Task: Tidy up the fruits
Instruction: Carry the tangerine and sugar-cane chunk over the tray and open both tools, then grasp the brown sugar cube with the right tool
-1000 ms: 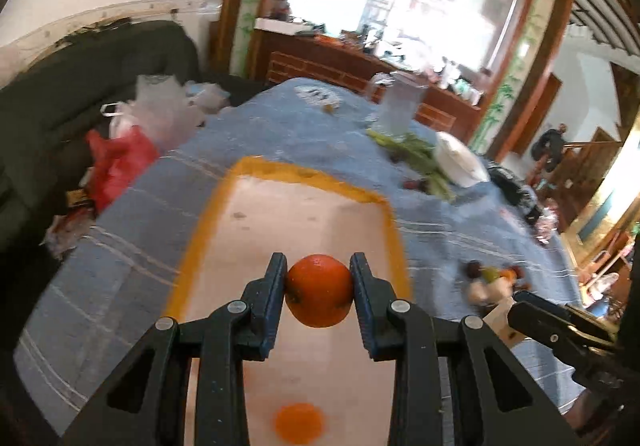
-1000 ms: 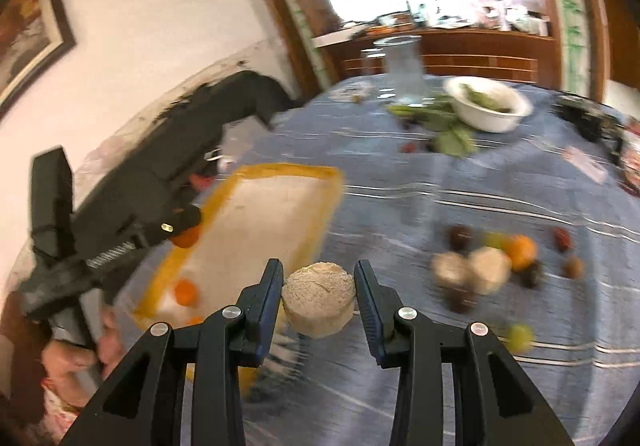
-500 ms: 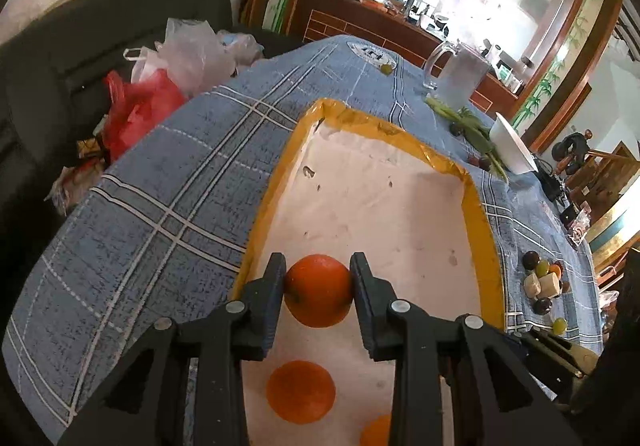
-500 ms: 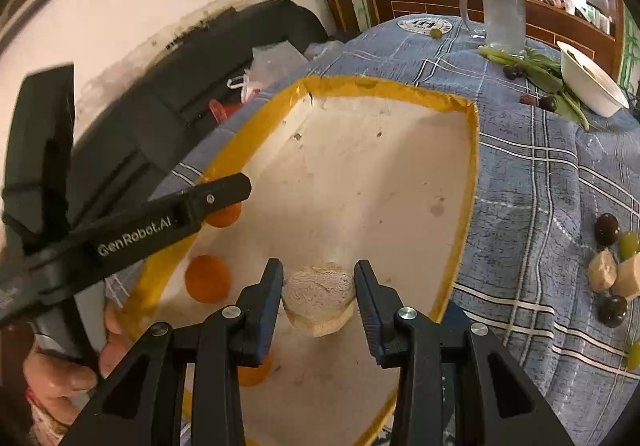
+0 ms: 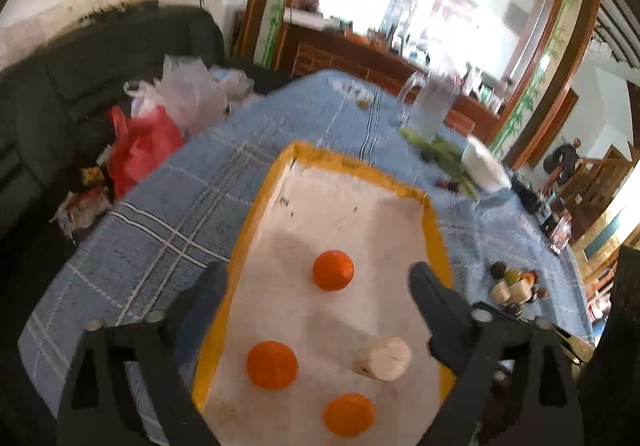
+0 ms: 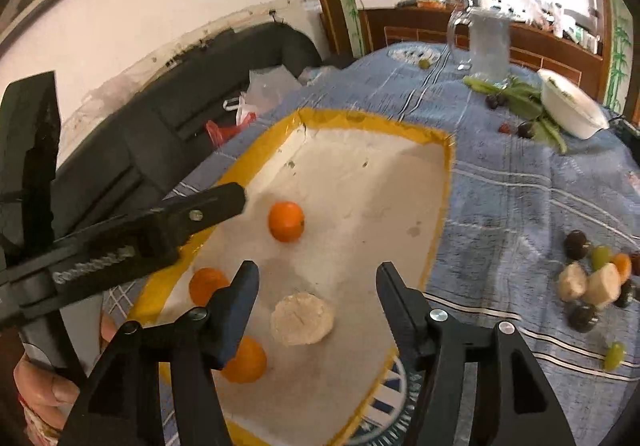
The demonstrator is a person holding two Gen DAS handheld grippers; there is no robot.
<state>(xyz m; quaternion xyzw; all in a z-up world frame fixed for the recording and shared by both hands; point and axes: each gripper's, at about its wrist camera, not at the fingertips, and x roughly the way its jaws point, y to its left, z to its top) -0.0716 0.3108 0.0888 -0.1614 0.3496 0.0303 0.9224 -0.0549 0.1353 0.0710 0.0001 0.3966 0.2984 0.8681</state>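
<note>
Black tongs [image 6: 316,286] — round orange [image 6: 285,221]

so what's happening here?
A person is sorting fruit into the yellow-rimmed tray. Both tools are opening with nothing between the fingers: the left tool hangs over an orange, the right tool over a pale banana chunk. Three oranges and that chunk lie in the tray; the other fruit pieces are on the tablecloth.
</note>
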